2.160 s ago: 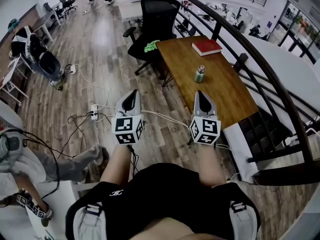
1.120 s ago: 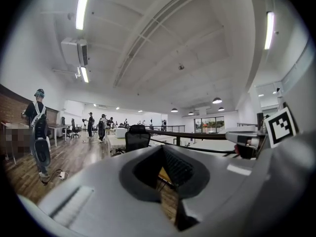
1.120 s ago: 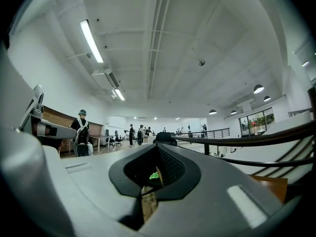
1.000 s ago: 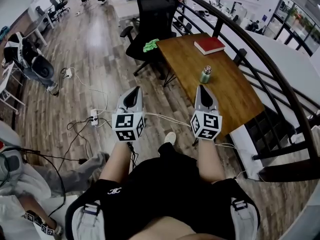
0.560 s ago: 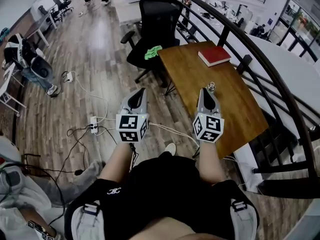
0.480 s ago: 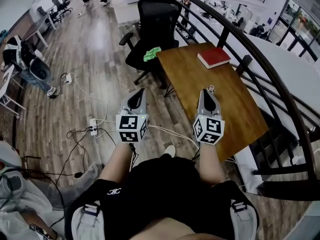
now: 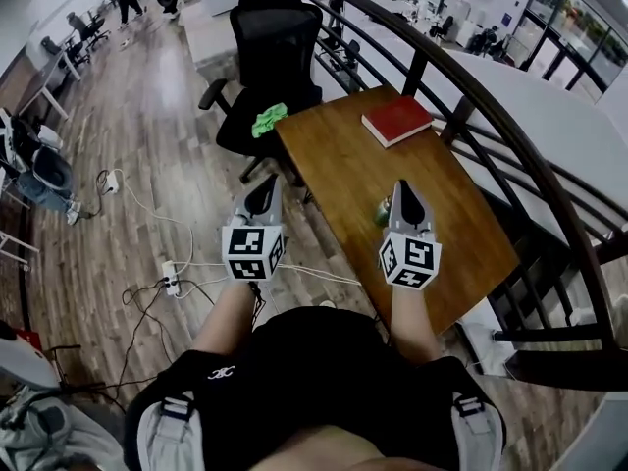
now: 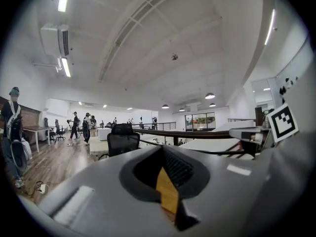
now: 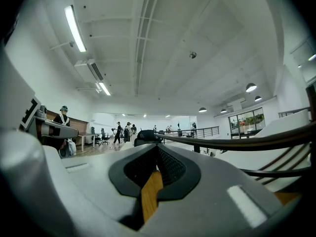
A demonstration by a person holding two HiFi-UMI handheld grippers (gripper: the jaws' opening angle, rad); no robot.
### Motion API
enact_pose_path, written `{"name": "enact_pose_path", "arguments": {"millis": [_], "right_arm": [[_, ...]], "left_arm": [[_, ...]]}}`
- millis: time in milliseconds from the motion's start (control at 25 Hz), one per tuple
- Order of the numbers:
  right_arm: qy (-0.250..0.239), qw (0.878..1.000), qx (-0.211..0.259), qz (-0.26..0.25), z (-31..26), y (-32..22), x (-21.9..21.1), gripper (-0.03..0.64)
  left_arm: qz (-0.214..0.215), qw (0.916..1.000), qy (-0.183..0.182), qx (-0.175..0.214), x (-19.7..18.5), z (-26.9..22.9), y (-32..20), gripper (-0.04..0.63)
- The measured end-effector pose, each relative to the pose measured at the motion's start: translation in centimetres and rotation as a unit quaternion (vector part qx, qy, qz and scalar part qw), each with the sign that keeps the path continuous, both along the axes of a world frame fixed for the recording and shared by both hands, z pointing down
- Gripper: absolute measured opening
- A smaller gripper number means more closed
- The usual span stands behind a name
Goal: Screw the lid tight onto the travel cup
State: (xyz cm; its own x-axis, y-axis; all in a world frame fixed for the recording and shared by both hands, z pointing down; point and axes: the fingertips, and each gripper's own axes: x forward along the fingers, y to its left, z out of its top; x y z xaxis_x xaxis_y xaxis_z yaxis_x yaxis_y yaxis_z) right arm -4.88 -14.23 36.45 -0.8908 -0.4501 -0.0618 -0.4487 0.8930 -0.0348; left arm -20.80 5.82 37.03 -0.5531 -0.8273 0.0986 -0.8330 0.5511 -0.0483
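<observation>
The travel cup (image 7: 384,212), small and green, stands on the wooden worktop (image 7: 334,160). It is largely hidden behind the tip of the right tool, and whether its lid sits on it cannot be made out.

Far left, a power strip (image 7: 171,283) lies on the floor (image 7: 147,96) near the person's feet. A foot catching it on the way in would jolt both hands.

The left tool (image 7: 266,183) hangs over the floor just beside the worktop's edge, its jaws pressed together on nothing. Beyond it an office chair (image 7: 270,47) carries a green cloth (image 7: 266,120). A red book (image 7: 396,121) lies at the worktop's far end, well apart from the cup.

The right tool (image 7: 403,186) is over the worktop, likewise closed and empty. Both tools must spread before any grip. Pushed in closed, the right one would likely tip the cup or shove it toward the edge.
</observation>
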Motion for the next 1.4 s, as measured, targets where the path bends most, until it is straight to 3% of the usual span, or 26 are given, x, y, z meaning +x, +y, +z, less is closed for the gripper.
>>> {"name": "enact_pose_path", "arguments": {"millis": [440,800,1080,1240,1400], "right_arm": [[0.018,0.998,-0.005,0.062,1.2,-5.9,2.4,0.003],[0.03,0.994,-0.031,0.101,2.6,-7.8,3.9,0.003],[0.038,0.985,-0.02,0.168,2.9,-9.8,3.8,0.003],[0.037,0.977,-0.023,0.209,2.6,-11.1,2.8,0.003],[0.035,0.97,-0.023,0.238,2.6,-11.9,2.1,0.003]], "left_arm": [[0.071,0.9972,0.022,-0.008,-2.0,1.3,-9.0,0.052],[0.155,0.9872,0.037,-0.002,-1.2,3.1,-14.4,0.052],[0.229,0.9726,0.043,0.002,-3.0,3.5,-19.2,0.052],[0.28,0.9588,0.049,0.0,-4.8,3.4,-22.7,0.052],[0.334,0.9421,0.023,-0.01,-5.2,3.7,-25.6,0.052]]}}
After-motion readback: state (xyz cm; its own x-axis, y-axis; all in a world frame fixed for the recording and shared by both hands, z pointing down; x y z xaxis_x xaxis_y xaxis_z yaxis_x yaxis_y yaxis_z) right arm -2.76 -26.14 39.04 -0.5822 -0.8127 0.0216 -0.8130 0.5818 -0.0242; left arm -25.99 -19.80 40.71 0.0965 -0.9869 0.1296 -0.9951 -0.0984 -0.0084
